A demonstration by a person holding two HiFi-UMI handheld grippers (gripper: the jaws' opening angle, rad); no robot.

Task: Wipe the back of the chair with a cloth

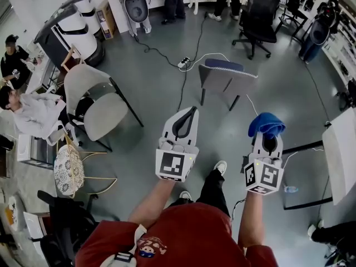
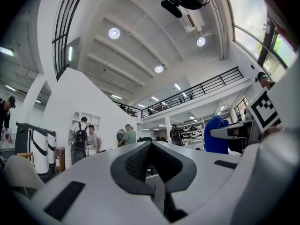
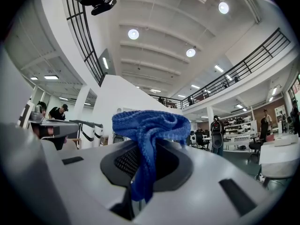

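In the head view we count two grippers, one cloth and three chairs. The grey chair (image 1: 225, 81) with the dark blue seat stands on the floor ahead of us, well apart from both tools. The left gripper (image 1: 187, 114) is nearer to us than that chair and to its left. The right gripper (image 1: 269, 139) is nearer to us and to the chair's right, with the blue cloth (image 1: 266, 123) bunched at its tip. A beige chair (image 1: 97, 102) stands well to the left of the grey chair, and a black office chair (image 1: 257, 13) stands beyond it to the right. One cable (image 1: 186, 82) runs over the floor just beside the grey chair's left side, from a power strip (image 1: 183, 64) behind it. A white table (image 1: 340, 154) stands to the chair's right, nearer to us. In the left gripper view the left gripper (image 2: 151, 146) has its jaws pressed together on themselves, and the cloth (image 2: 215, 134) shows at the right. In the right gripper view the right gripper (image 3: 145, 150) is clenched on the cloth (image 3: 146, 123), which bulges above the tips while one strand hangs down between the jaws.
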